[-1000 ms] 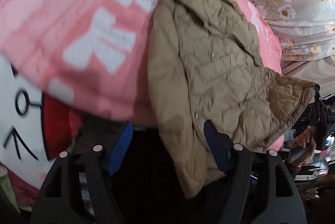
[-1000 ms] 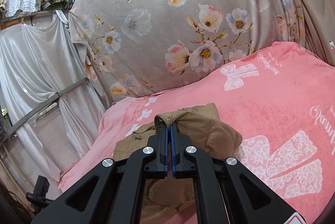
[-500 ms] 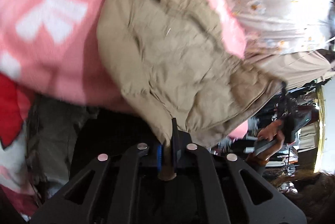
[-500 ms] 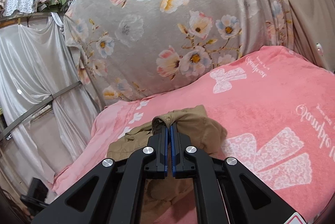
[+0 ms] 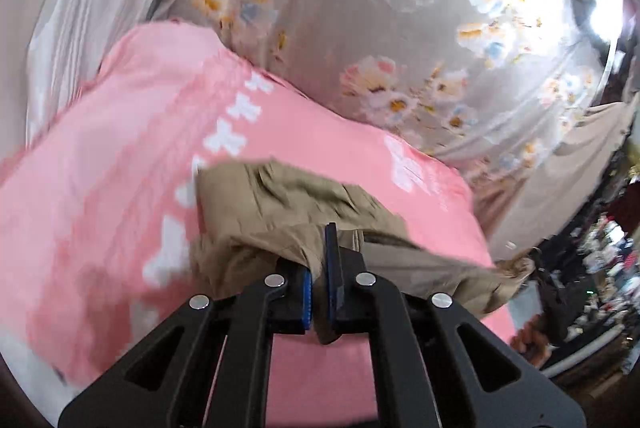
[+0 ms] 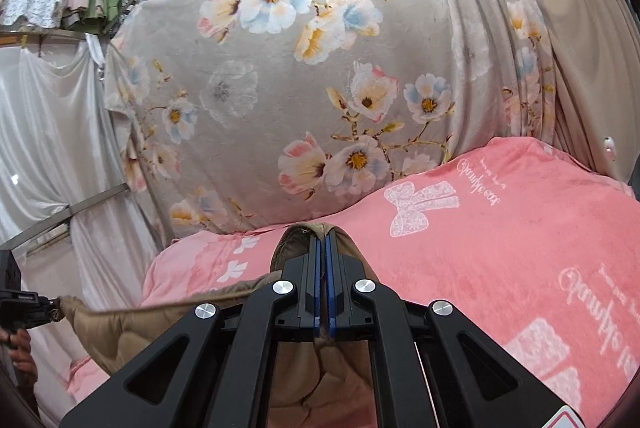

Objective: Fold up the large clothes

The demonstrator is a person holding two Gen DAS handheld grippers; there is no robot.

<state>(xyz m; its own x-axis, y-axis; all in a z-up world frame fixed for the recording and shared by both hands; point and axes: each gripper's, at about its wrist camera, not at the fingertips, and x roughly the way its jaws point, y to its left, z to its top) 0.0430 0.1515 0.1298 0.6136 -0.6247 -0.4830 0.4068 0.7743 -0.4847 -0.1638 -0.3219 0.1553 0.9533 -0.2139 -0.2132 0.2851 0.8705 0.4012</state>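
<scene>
Raised off the pink blanket (image 5: 120,155), the jacket (image 5: 280,203) is pinched by both closed grippers, left gripper (image 5: 319,280) and right gripper (image 6: 322,264), and should be kept taut while folded.

the jacket (image 5: 280,203) caught between the black fingers of the left gripper (image 5: 320,268) is showing a plain khaki tan, its quilted stitching showing beside the right gripper (image 6: 322,248), whose black fingers (image 6: 308,280) are carrying blue pads. beneath both grippers the blanket (image 6: 500,252) is glowing salmon pink, wearing white lace bows and white script lettering. beyond the fingertips a curtain (image 6: 320,75) is hanging in greyish taupe, blooming with pink, cream and pale blue flowers with yellow centres. far left of the right gripper, a sheet (image 6: 44,131) is shining silvery white.
</scene>
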